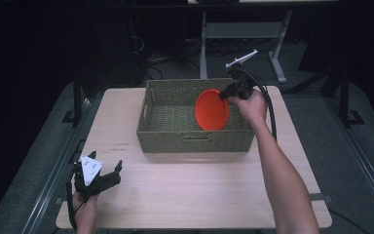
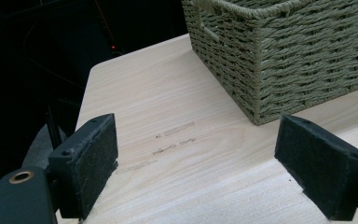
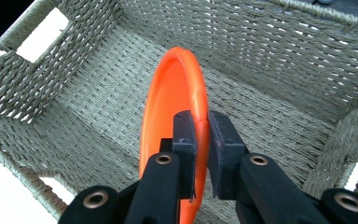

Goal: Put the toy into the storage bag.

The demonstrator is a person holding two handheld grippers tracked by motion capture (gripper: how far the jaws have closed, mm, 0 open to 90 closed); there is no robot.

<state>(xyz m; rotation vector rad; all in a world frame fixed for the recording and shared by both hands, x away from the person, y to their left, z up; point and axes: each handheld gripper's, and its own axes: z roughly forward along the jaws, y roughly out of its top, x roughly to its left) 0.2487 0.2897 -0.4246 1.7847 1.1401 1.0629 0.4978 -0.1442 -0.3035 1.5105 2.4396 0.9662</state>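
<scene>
An orange plate [image 1: 211,109] hangs on edge inside the woven basket [image 1: 170,141], toward its right end. My right gripper [image 1: 225,95] is shut on the plate's rim from above the basket's far right corner. In the right gripper view the two black pads [image 3: 184,135] pinch the orange plate [image 3: 168,107] by its rim, over the woven floor of the basket [image 3: 74,93]. My left gripper [image 1: 106,166] rests at the table's front left, open, with nothing between its fingers [image 2: 86,158]. The left gripper [image 2: 196,163] faces the near left corner of the basket [image 2: 279,60].
The light wooden table [image 1: 195,190] has free room in front of the basket and along its left side. Faint marks [image 2: 175,140] lie on the wood ahead of the left gripper. Dark floor, table legs and cables surround the table.
</scene>
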